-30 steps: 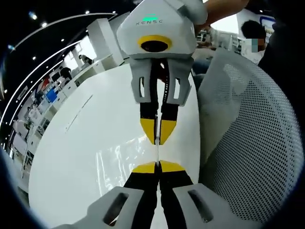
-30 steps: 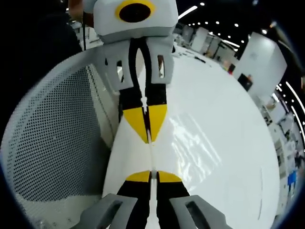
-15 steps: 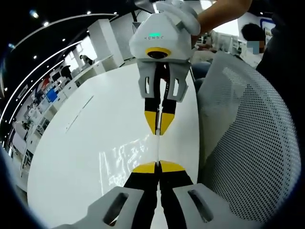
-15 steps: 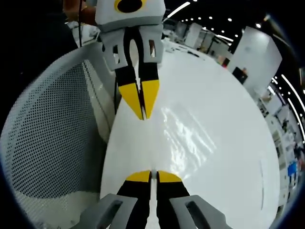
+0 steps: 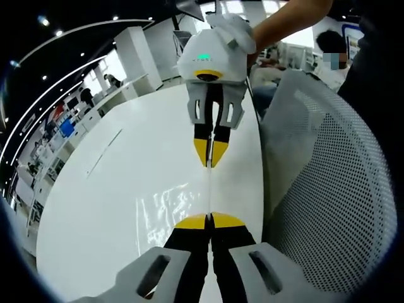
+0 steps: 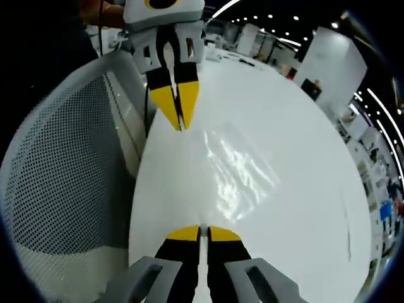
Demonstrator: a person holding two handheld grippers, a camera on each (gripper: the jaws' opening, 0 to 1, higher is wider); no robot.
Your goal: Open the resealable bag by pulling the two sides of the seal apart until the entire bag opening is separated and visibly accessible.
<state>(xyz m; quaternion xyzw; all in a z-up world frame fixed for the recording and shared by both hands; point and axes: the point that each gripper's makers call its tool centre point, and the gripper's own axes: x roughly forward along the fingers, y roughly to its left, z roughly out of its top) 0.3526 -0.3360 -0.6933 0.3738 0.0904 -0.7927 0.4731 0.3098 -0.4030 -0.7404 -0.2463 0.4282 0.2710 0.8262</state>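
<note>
White tabletop [image 5: 126, 189], glossy and round-edged, set in a large hall with rows of ceiling spotlights, white partitions and distant desks; a person sits far beyond the table's far edge.

Item 1: resealable bag [image 6: 237, 170], clear plastic, glinting. Held above the table and stretched between the two grippers; its body hangs toward the table's middle, its top edge [image 5: 209, 192] seen as a thin line running from one set of tips to the other.

Item 2: left gripper [image 5: 209, 221], yellow tips pressed together, pinching one side of the bag's top edge.

Item 3: right gripper [image 6: 201, 233], yellow tips pressed together on the opposite side of the edge. A bare forearm and gloved hand [image 5: 230, 28] hold it.

Item 4: white mesh chair back [image 5: 328, 183], just beside the table's near edge.

Progress, as a judgement: both sides are gripped and the grippers stand well apart, so the pull is under way. Whether the seal has parted along its whole length cannot be told. Remaining: confirm a fully open, accessible mouth.
</note>
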